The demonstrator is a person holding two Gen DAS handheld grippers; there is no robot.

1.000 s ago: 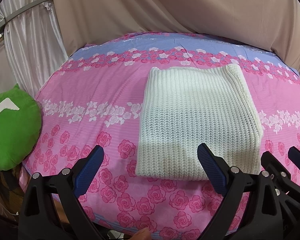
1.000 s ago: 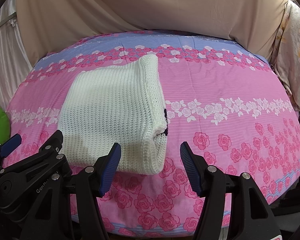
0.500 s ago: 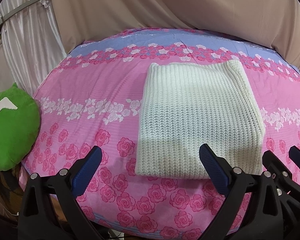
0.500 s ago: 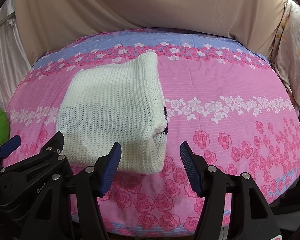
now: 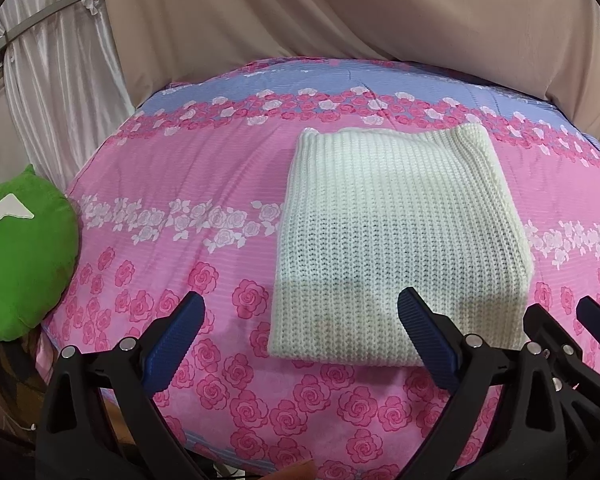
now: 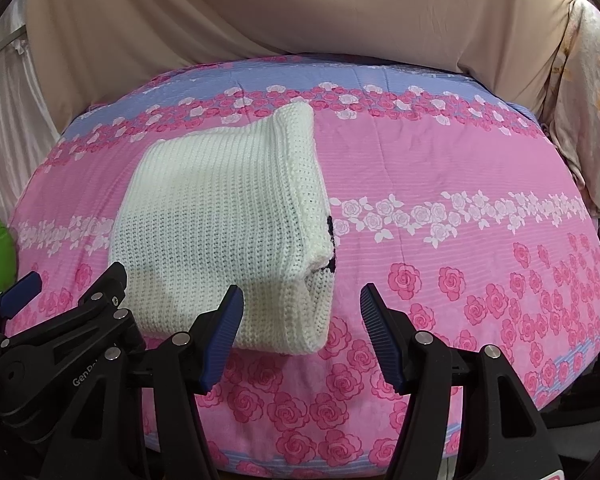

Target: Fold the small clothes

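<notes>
A white knitted garment [image 5: 396, 236] is seen folded into a thick, nearly square packet. It is laid flat on the bed [image 5: 172, 184], which is covered with a pink sheet printed with roses and with a blue band at the far side. In the right wrist view the same packet [image 6: 220, 220] is found left of the middle, and at its right edge the layers of the fold are shown, with a small dark mark between them.

The left gripper [image 5: 298, 338] is held above the near part of the bed. Its jaws are wide apart and nothing is held between them; its right finger is seen in front of the near edge of the garment, but whether it touches cannot be told. The right gripper [image 6: 302, 332] is also kept open, with nothing gripped. The near right corner of the garment is seen between its two blue fingers [image 6: 224, 336], apart from the pads.

A green cushion [image 5: 20, 252] is placed at the left edge of the bed. Beige cloth [image 5: 340, 12] is hung behind the bed.
</notes>
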